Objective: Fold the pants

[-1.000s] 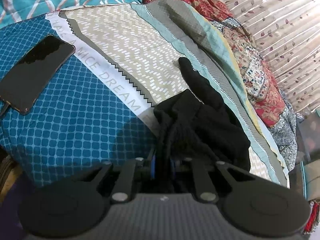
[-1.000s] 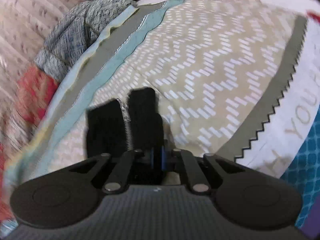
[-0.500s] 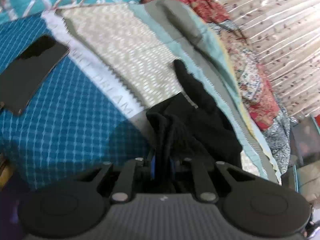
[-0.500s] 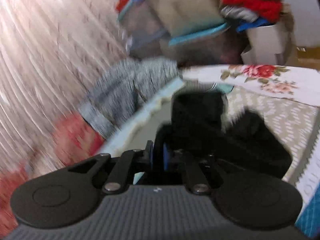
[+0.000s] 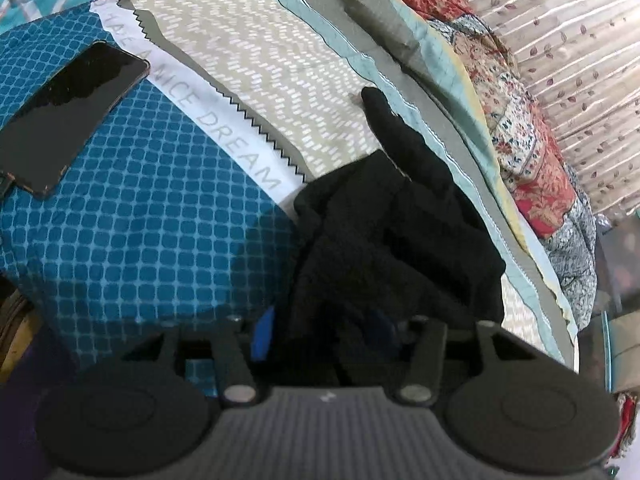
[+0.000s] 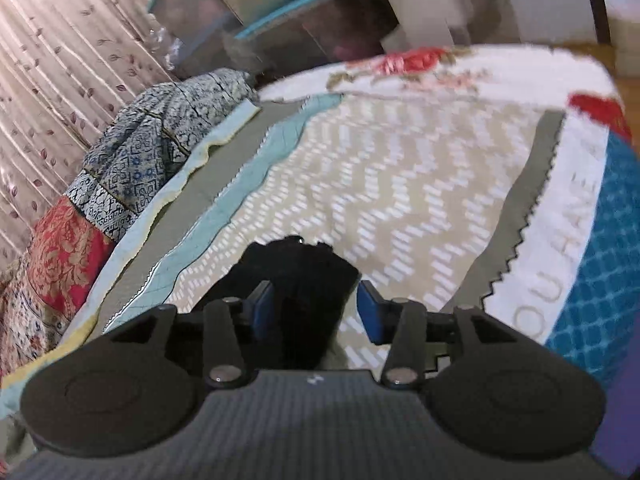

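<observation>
The black pants (image 5: 392,240) lie bunched in a heap on the patterned bedspread (image 5: 260,64), one narrow end reaching up toward the bed's far side. My left gripper (image 5: 322,332) sits at the heap's near edge. Its jaws are opening, with black cloth loose between the blue pads (image 5: 264,336). In the right wrist view another part of the pants (image 6: 296,276) lies between the fingers of my right gripper (image 6: 316,314). Its jaws are opening too, and the right pad (image 6: 368,316) stands clear of the cloth.
A black phone (image 5: 68,120) lies on the blue checked part of the bedspread at the left. Crumpled patterned cloths (image 6: 152,148) are piled along the bed's edge by the leaf-print curtain (image 5: 560,40). Storage boxes (image 6: 280,12) stand past the foot of the bed.
Both grippers were shut on the black pants and now have their jaws apart. The right gripper swung up toward the boxes, then came back down over the bed.
</observation>
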The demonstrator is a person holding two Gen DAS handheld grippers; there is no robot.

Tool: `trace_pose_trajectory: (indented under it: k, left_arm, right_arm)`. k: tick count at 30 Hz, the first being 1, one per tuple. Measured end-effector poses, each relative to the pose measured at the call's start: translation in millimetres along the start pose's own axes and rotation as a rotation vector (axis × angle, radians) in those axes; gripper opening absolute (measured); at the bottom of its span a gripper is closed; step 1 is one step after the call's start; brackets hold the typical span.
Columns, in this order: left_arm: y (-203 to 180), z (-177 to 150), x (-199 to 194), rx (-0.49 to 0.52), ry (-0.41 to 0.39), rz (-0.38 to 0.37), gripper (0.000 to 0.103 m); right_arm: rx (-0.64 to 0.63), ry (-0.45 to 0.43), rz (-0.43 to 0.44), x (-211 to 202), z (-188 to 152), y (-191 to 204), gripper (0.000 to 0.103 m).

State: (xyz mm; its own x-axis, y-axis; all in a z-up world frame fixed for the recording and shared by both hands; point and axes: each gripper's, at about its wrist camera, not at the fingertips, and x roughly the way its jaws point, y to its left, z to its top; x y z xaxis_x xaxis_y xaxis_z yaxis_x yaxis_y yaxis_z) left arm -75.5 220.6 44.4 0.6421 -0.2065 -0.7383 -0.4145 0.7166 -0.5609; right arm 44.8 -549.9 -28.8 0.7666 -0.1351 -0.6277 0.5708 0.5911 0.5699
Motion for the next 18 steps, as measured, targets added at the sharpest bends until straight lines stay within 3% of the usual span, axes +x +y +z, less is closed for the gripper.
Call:
trace_pose_trajectory:
  k: [1,3,4,5,9,11,14,16,18]
  left_arm:
    - [0,-2,0,0.004,0.0,-0.001,0.045]
    - [-1,-6,3,0.01,0.016,0.002,0.011]
    - [-1,-5,5,0.004,0.029,0.002,0.01]
    - [-2,-1,5,-0.008,0.03,-0.007,0.01]
    - [-36,42,-13,0.049,-0.054,-0.036,0.01]
    - [-65,76,-25,0.07,-0.105,-0.112,0.01]
    - [-111,107,-47,0.097,-0.181,-0.226,0.01]
    - [-130,109,-63,0.124,-0.212,-0.295,0.01]
    - [-137,102,-73,0.163,-0.215,-0.313,0.01]
  right_arm:
    - [0.001,0.021,0.009,9,1,2,0.05]
    - [-0.028,0.084,0.013,29,-6,12,0.048]
    - [-0.064,0.103,-0.011,38,-6,18,0.022]
    - [-0.083,0.107,-0.026,41,-5,23,0.007]
    - [0.016,0.01,0.06,26,33,43,0.007]
    - [0.043,-0.023,0.095,14,62,60,0.006]
    - [0.05,-0.14,0.13,-20,100,84,0.006]
    - [0.06,-0.211,0.157,-48,120,81,0.006]
    - [0.061,-0.256,0.17,-71,133,67,0.006]
